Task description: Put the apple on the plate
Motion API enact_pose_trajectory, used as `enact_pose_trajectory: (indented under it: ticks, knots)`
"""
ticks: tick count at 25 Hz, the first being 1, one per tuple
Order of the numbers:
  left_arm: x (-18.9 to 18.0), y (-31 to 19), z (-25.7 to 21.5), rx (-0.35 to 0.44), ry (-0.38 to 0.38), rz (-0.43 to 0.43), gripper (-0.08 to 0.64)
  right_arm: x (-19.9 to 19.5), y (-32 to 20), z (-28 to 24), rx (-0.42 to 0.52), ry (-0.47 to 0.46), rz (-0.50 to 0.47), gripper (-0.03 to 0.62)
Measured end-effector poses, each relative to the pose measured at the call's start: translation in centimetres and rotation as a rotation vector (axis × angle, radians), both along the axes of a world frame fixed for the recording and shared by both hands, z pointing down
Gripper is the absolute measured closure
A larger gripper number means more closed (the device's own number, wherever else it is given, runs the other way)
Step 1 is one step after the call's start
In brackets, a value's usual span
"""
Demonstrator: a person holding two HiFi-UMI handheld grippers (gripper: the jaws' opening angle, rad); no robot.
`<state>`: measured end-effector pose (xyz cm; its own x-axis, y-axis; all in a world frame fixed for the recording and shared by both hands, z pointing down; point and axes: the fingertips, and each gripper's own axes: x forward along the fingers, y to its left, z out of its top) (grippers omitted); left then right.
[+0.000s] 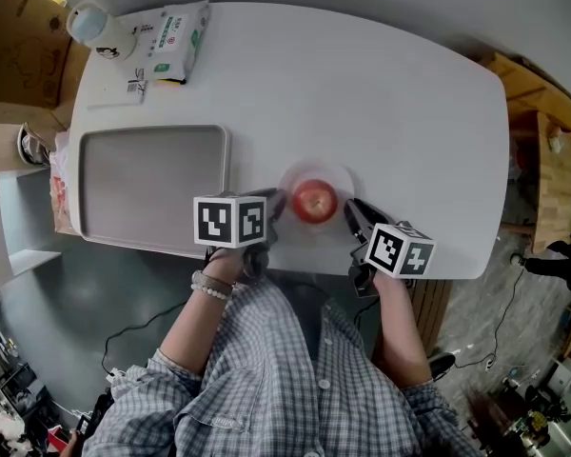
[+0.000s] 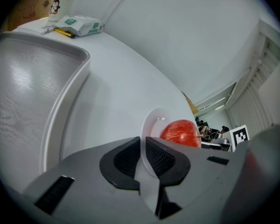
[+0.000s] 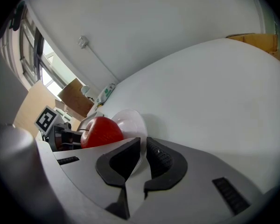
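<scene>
A red apple (image 1: 314, 201) sits on a small translucent white plate (image 1: 335, 175) near the front edge of the white table (image 1: 400, 112). My left gripper (image 1: 271, 208) is shut on the plate's left rim; in the left gripper view the rim (image 2: 151, 125) runs between the two pads, with the apple (image 2: 181, 133) just beyond. My right gripper (image 1: 354, 219) is shut on the plate's right rim. In the right gripper view the plate (image 3: 130, 120) is pinched at my right gripper (image 3: 143, 143), with the apple (image 3: 100, 130) to its left.
A large grey tray (image 1: 152, 187) lies left of the plate. A pack of wipes (image 1: 176, 36), a white cup (image 1: 95, 25) and small items sit at the table's far left corner. Wooden furniture (image 1: 552, 150) stands to the right.
</scene>
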<state>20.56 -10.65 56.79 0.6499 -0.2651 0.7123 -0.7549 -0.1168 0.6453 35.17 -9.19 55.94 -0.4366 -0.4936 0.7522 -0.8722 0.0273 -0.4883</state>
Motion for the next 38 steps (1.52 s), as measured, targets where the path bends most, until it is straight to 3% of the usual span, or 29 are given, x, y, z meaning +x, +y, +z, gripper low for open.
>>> enact_pose_trajectory:
  ticks: [38]
  knots:
    - [-0.8,0.5,-0.7,-0.109,0.078,-0.032,0.526,-0.5,-0.4,-0.9,-0.04,-0.004,0.009,0.545]
